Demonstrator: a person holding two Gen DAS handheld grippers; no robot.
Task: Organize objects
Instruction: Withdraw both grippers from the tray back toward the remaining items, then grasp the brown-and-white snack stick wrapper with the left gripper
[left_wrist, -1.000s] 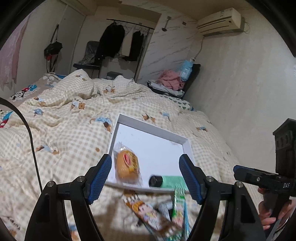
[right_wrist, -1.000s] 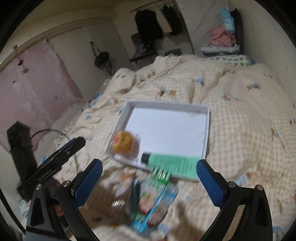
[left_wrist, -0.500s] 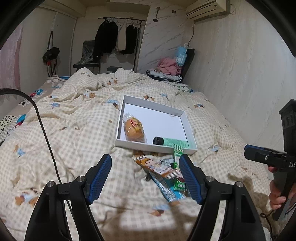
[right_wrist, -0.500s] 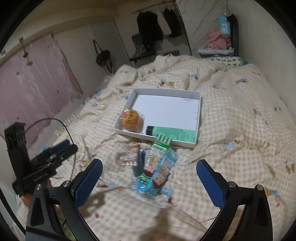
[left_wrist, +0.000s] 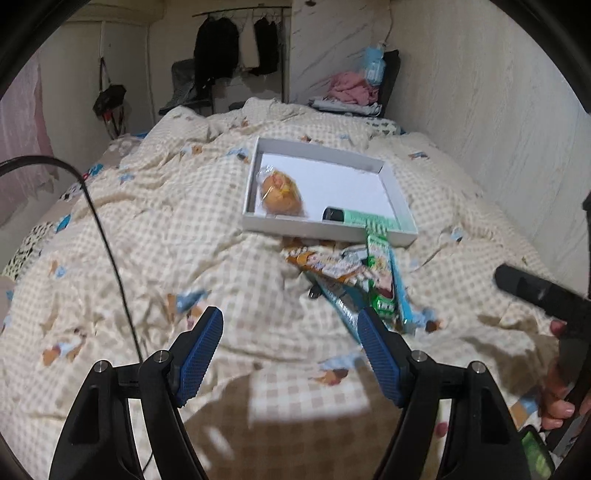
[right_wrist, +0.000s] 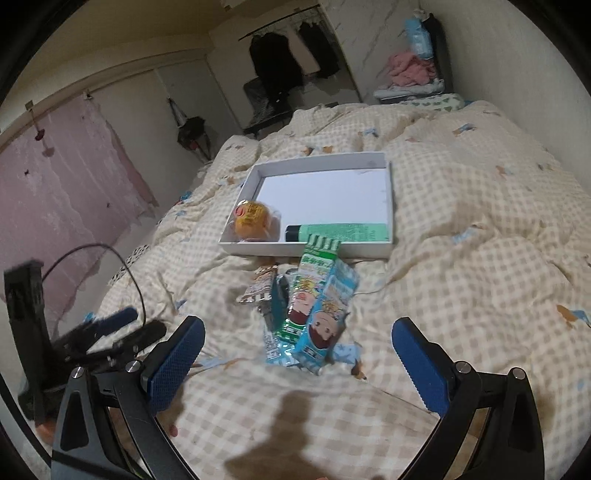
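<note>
A shallow white box (left_wrist: 402, 206) (right_wrist: 389, 192) lies on the checked duvet. Inside it sit a wrapped orange bun (left_wrist: 280, 194) (right_wrist: 255, 218) and a green tube with a black cap (left_wrist: 365, 218) (right_wrist: 338, 232). Just in front of the box lies a loose heap of cartoon-printed snack packets (left_wrist: 365, 280) (right_wrist: 314, 310). My left gripper (left_wrist: 290, 325) hangs open above the duvet, short of the heap, nothing between its blue pads. My right gripper (right_wrist: 297, 334) is also open, the near end of the heap showing between its fingers without touching them.
The duvet (left_wrist: 147, 240) covers the whole bed, with a wall close on the right. A black cable (left_wrist: 107, 240) trails over the left side. A clothes rack (left_wrist: 236, 40) and a chair with pink clothes (left_wrist: 354, 85) stand beyond the bed. A person's hand (left_wrist: 557, 398) holds the right gripper's handle.
Both grippers have drawn back from the box and sunk a little, so the box and packets look farther away. Both stay open. The objects have not moved.
</note>
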